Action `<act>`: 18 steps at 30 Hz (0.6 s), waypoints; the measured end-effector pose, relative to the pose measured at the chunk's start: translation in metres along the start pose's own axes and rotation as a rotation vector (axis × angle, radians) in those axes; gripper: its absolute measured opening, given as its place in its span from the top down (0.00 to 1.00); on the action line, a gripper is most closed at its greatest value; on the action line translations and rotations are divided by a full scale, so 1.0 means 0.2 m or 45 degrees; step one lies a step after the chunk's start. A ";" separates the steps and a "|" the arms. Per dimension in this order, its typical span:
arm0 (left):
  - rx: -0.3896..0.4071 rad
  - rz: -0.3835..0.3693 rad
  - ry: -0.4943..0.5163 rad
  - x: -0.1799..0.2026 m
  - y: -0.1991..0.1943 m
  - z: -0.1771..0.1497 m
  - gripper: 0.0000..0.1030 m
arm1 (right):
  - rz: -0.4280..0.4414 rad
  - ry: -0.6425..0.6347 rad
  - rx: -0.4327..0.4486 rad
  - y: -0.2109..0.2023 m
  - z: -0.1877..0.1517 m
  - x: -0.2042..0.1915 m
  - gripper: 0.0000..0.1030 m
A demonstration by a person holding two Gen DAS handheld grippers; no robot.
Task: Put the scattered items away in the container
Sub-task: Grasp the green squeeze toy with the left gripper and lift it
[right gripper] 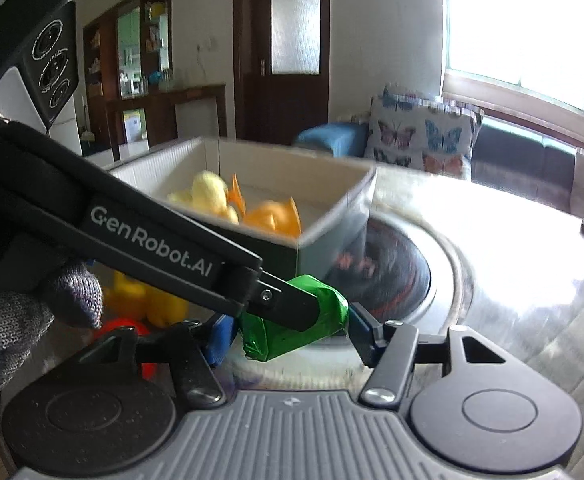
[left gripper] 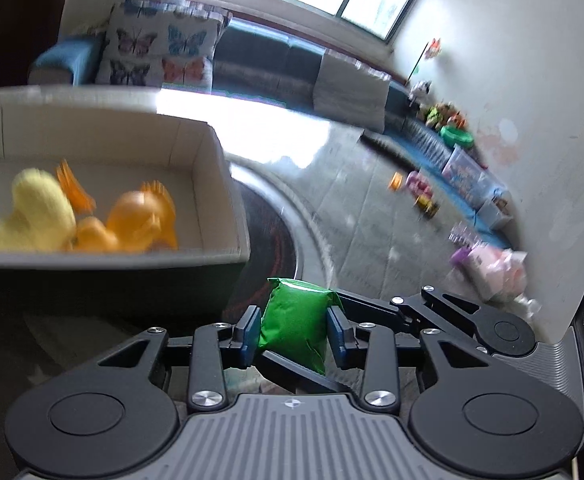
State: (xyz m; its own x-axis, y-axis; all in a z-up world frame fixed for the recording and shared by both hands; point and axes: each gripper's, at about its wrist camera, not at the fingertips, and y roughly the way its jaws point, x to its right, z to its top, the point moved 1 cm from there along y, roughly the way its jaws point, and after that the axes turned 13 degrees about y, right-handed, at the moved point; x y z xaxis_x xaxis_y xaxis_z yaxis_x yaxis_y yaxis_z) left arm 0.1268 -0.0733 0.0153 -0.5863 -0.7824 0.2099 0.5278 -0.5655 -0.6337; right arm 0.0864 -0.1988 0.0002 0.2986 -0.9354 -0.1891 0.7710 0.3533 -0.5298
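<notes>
A: Left gripper (left gripper: 295, 330), what's in it?

B: A green packet (left gripper: 295, 330), pinched between both blue pads (left gripper: 252, 330) and standing roughly upright. Pads press its two sides.

A: And the box?

B: Open box (left gripper: 212, 136) sits at ten o'clock from the packet in the left wrist view, pale inside, dark outer wall. In it: a yellow plush toy (left gripper: 38, 212) and orange toys (left gripper: 140, 220) touching each other, all blurred.

A: Right gripper (right gripper: 288, 334)?

B: Its blue pads (right gripper: 222, 338) stand apart on either side of the packet (right gripper: 288, 336). The left gripper's black finger (right gripper: 284, 304) crosses in front, so whether the right pads touch the packet I cannot tell. A gloved hand (right gripper: 20, 320) shows at nine o'clock.

A: Anything outside the box?

B: Yellow toy (right gripper: 148, 300) and a red one (right gripper: 132, 332) at nine o'clock of the packet, low beside the box (right gripper: 331, 208). Butterfly cushion (right gripper: 423, 136) at one o'clock, well apart
</notes>
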 end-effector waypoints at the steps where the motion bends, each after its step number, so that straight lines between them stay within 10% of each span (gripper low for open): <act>1: 0.024 0.006 0.006 0.00 -0.02 0.02 0.62 | 0.002 -0.009 0.022 -0.01 0.03 -0.01 0.41; 18: 0.116 0.117 -0.104 -0.30 0.03 0.20 0.63 | 0.060 -0.111 0.053 0.30 0.28 -0.08 0.42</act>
State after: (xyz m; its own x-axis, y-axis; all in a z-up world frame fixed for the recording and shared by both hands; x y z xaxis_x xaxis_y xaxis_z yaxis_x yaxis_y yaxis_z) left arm 0.1897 -0.0397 0.0277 -0.4828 -0.8485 0.2166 0.6324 -0.5090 -0.5839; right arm 0.1605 -0.1618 0.0176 0.3818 -0.9137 -0.1397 0.7769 0.3990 -0.4871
